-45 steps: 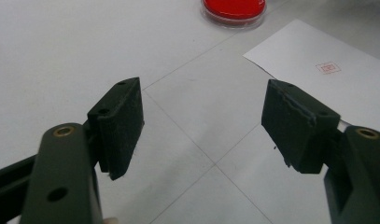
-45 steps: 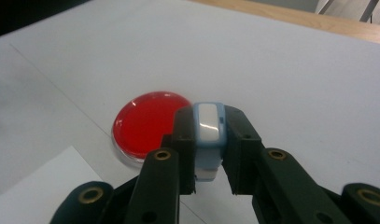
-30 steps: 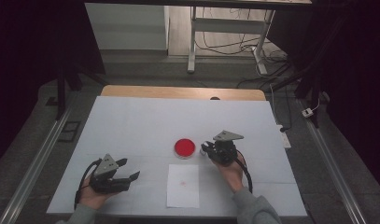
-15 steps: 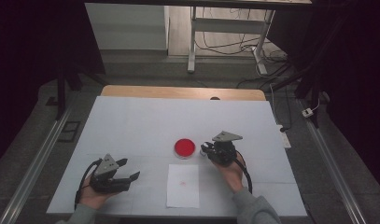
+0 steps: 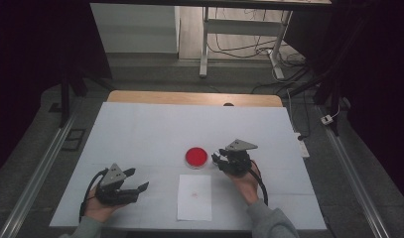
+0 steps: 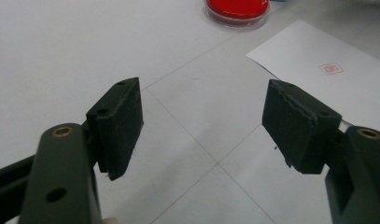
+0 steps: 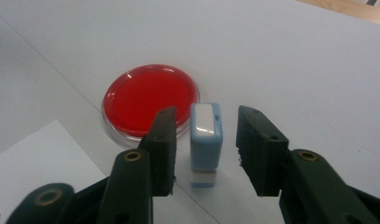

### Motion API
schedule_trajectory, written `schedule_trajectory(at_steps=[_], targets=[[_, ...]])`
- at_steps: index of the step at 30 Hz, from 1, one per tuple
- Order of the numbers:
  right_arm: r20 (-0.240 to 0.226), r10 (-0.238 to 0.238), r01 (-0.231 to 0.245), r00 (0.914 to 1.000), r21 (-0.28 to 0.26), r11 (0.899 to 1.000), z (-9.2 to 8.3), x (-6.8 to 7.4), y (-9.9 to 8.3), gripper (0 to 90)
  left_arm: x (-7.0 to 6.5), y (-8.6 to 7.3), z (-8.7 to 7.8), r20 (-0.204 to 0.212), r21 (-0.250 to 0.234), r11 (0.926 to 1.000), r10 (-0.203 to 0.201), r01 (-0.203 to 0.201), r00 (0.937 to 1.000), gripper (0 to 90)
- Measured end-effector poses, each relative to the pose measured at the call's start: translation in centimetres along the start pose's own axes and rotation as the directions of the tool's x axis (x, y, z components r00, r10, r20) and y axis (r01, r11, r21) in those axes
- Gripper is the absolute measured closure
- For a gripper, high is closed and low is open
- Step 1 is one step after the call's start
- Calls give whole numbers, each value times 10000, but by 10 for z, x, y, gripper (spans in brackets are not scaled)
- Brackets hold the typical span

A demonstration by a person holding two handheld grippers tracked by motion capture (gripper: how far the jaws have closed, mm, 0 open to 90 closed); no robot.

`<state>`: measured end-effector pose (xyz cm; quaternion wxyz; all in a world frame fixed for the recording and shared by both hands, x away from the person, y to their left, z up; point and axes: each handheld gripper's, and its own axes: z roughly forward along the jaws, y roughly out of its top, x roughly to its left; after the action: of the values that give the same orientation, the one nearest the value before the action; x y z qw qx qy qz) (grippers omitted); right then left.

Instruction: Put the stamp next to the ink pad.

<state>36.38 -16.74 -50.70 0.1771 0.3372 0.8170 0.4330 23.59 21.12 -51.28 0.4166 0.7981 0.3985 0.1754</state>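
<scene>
A small blue and white stamp (image 7: 206, 142) stands upright on the table right beside a round red ink pad (image 7: 150, 100) (image 5: 195, 156). My right gripper (image 7: 206, 114) (image 5: 220, 159) straddles the stamp. Its jaws have just been opening, and a gap shows on each side of the stamp, so it is open. A white sheet of paper (image 5: 194, 197) (image 6: 327, 70) with a small red imprint (image 6: 330, 68) lies near the front edge. To the left of the sheet my left gripper (image 5: 138, 179) (image 6: 204, 93) rests open, with nothing between its jaws.
The white table cover (image 5: 140, 129) spreads wide to the left and back, ending at a wooden strip (image 5: 189, 97) along the far edge. Beyond it stand a metal desk frame (image 5: 204, 44) and cables on the floor.
Both hands have kept their places. The right gripper's jaws look a little wider apart than before.
</scene>
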Motion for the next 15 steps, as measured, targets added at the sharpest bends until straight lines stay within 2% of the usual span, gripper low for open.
schedule_trajectory(at_steps=[7,15], targets=[[-292,-32,23,9996,-305,9995,-7,-2,2,473,1,-1,0,-7,34,10000,-66,66,10000,288],[-709,-428,382,9966,-646,9972,-18,-1,1,416,3,-1,0,-36,63,9998,-165,165,9999,284]])
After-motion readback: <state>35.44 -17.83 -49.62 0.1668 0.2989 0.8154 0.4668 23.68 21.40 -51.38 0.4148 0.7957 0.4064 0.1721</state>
